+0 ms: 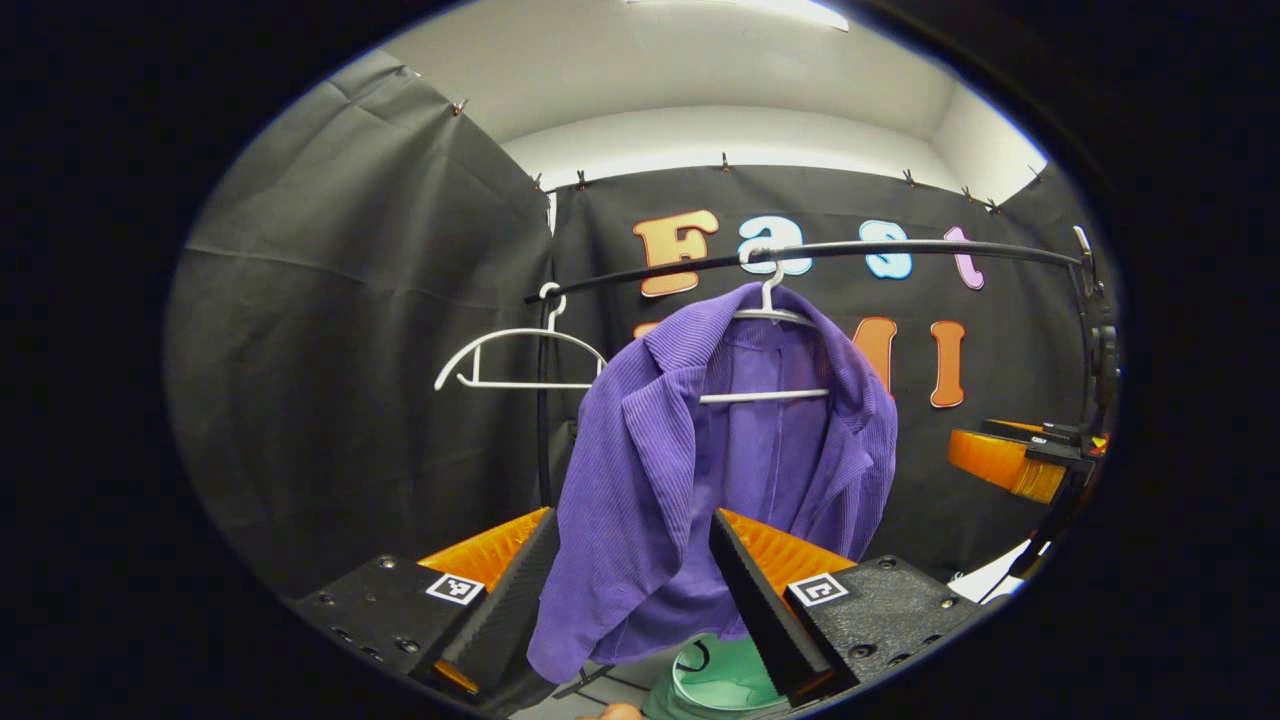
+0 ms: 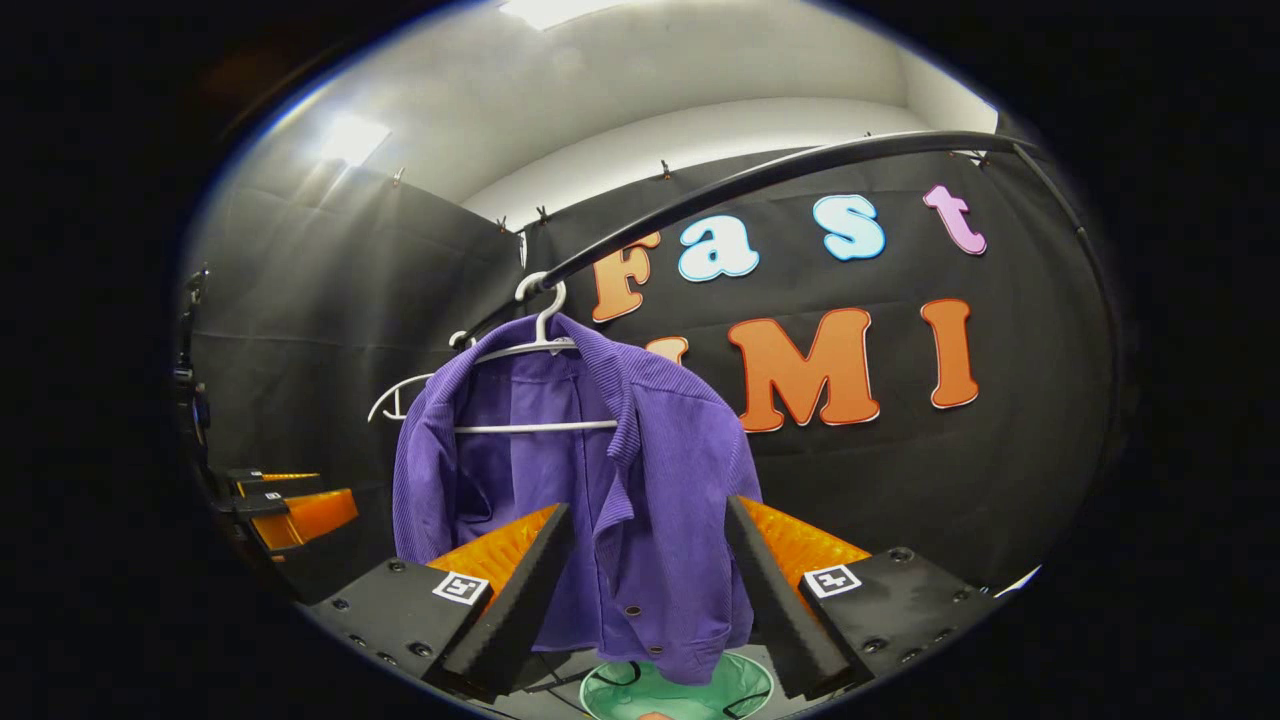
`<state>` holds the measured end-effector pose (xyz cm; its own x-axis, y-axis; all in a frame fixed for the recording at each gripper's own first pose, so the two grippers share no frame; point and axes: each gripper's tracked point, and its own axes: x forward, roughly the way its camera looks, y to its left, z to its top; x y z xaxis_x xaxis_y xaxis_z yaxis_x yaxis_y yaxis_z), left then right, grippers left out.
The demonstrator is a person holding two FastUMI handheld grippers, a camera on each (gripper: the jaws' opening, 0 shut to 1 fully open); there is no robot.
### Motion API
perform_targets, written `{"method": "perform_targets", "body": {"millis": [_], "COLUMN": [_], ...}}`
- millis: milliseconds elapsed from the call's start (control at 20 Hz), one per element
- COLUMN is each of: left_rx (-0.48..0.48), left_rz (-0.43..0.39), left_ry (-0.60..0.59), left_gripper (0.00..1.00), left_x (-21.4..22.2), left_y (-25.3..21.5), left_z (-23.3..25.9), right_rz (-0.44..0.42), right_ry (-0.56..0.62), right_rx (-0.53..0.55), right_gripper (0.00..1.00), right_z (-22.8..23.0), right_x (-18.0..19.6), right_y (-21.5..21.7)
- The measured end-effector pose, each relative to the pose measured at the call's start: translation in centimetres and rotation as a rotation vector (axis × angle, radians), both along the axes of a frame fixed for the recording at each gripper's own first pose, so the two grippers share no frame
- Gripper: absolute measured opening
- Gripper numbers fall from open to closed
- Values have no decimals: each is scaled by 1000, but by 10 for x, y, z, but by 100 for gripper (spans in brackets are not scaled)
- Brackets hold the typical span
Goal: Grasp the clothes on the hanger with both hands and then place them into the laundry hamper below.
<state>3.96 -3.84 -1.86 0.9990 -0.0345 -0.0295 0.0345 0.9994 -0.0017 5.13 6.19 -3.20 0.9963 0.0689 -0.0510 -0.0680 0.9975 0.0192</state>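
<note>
The jacket (image 1: pixel 690 480) hung on a white hanger (image 1: pixel 765 395) from the rail (image 1: pixel 800 252), so nothing of the task was done yet. In the left gripper view the left tool (image 1: pixel 632 585) stood with its fingers wide apart, the jacket's lower hem seen in the gap between them but farther ahead; neither finger pressed on the cloth. In the right gripper view the right tool (image 2: pixel 650 590) was likewise spread open, with the jacket's buttoned front ahead between its fingers and apparently not touched. The hamper (image 2: pixel 680 690), green inside, lay below and just ahead of both tools, under the jacket's hem. A second, bare hanger (image 1: pixel 520 360) hung on the rail beyond the jacket, to the left tool's left.

By the look of it, the whole job remained: both tools had to advance and close on the cloth, draw it off the hanger, and lower it into the hamper.
</note>
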Motion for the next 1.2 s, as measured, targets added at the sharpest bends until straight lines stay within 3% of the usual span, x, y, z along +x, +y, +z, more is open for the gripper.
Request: {"method": "perform_targets", "body": {"millis": [250, 300, 450, 500, 650, 700, 1100, 1200], "left_rx": [19, 28, 54, 61, 46, 40, 59, 45], "left_rz": [32, 45, 85, 103, 122, 124, 155, 155], "left_ry": [-2, -6, -38, -52, -58, -48, -46, -32], "left_gripper": [95, 92, 93, 92, 95, 93, 95, 92], "left_x": [33, 39, 54, 59, 77, 83, 112, 117], "left_y": [-5, -5, -1, 1, 2, 1, 3, 2], "left_z": [-6, -6, 1, 4, 2, -1, -11, -17], "right_rz": [19, 21, 5, -3, -13, -16, -12, -18], "right_ry": [23, 28, 34, 34, 45, 51, 105, 107], "right_rx": [-24, -27, -27, -27, -11, -7, 22, 35], "right_gripper": [94, 100, 100, 94, 100, 94, 81, 70], "right_z": [-18, -22, -30, -32, -42, -47, -80, -82], "right_x": [33, 41, 63, 71, 99, 108, 159, 162], "right_y": [19, 22, 26, 25, 28, 27, 33, 28]}}
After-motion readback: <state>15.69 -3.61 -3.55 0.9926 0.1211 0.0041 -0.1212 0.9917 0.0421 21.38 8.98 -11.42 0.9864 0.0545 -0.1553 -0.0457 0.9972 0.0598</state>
